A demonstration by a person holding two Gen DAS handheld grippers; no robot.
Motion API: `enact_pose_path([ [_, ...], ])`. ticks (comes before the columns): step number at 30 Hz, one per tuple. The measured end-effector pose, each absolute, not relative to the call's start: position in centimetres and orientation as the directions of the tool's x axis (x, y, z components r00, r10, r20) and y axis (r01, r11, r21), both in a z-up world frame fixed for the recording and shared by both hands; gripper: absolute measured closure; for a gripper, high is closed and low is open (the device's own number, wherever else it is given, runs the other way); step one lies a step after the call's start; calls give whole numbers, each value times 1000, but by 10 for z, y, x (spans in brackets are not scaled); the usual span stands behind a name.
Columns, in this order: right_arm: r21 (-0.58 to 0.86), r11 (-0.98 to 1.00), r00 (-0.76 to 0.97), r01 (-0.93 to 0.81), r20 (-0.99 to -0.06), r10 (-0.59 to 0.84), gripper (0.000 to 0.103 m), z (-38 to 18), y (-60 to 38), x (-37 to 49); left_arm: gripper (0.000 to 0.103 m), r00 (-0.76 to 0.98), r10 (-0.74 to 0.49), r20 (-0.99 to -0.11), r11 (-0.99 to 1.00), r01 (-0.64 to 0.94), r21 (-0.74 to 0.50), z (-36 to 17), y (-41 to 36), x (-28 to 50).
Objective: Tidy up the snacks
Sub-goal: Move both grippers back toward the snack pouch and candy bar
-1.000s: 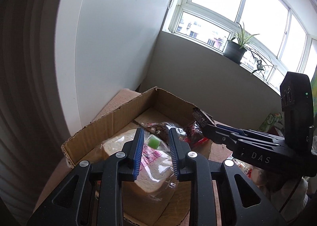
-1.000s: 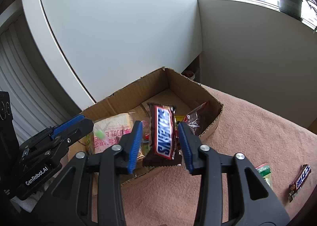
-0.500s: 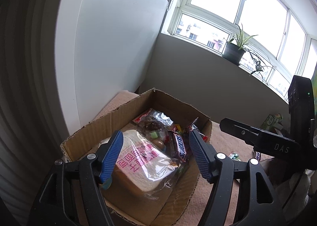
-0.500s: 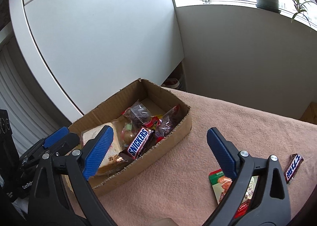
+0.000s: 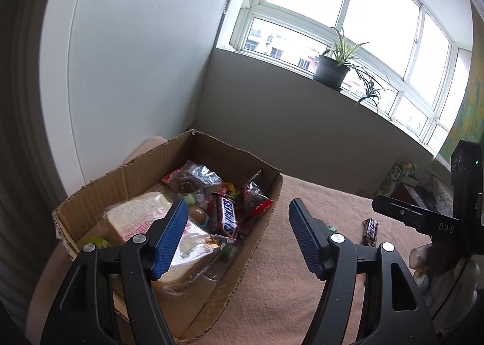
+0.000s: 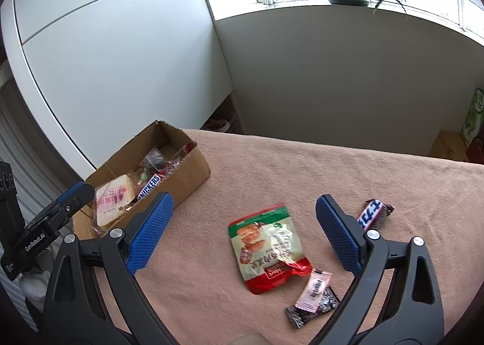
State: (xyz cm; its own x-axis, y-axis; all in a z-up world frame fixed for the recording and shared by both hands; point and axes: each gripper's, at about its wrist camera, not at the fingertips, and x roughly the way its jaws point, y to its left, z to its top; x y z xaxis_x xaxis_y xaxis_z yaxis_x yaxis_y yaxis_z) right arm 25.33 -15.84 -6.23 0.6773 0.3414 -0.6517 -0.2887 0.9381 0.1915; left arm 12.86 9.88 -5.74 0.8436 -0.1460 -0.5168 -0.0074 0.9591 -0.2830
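Both tongs stand released and empty. Left tongs (image 5: 236, 236) hover over the box (image 5: 248, 257) edge, above the Snickers (image 5: 227, 218); right tongs (image 6: 242, 233) straddle the pouch (image 6: 269, 248) on the cloth (image 6: 302, 169).

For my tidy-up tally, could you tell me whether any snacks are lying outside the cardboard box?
Yes, a green-and-red snack pouch, a Snickers bar and small wrapped candies lie on the cloth.

Cardboard box (image 6: 193, 169) crowded with snacks; cloth (image 6: 272, 169) between box and green packet (image 6: 269, 248) lies open.
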Motion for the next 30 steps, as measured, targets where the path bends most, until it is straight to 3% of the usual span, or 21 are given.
enact_pose_path([
  [14, 196, 973, 691, -124, -686, 226, 6, -80, -243, 251, 34, 787, -259, -560, 954, 115, -278, -66, 33, 138],
  [21, 234, 964, 657, -125, -709, 257, 6, -90, -253, 260, 34, 726, -305, -616, 946, 161, -280, -80, 7, 146],
  [30, 268, 958, 580, -102, -766, 276, 6, -113, -251, 287, 34, 594, -409, -693, 907, 182, -380, -103, -13, 167],
])
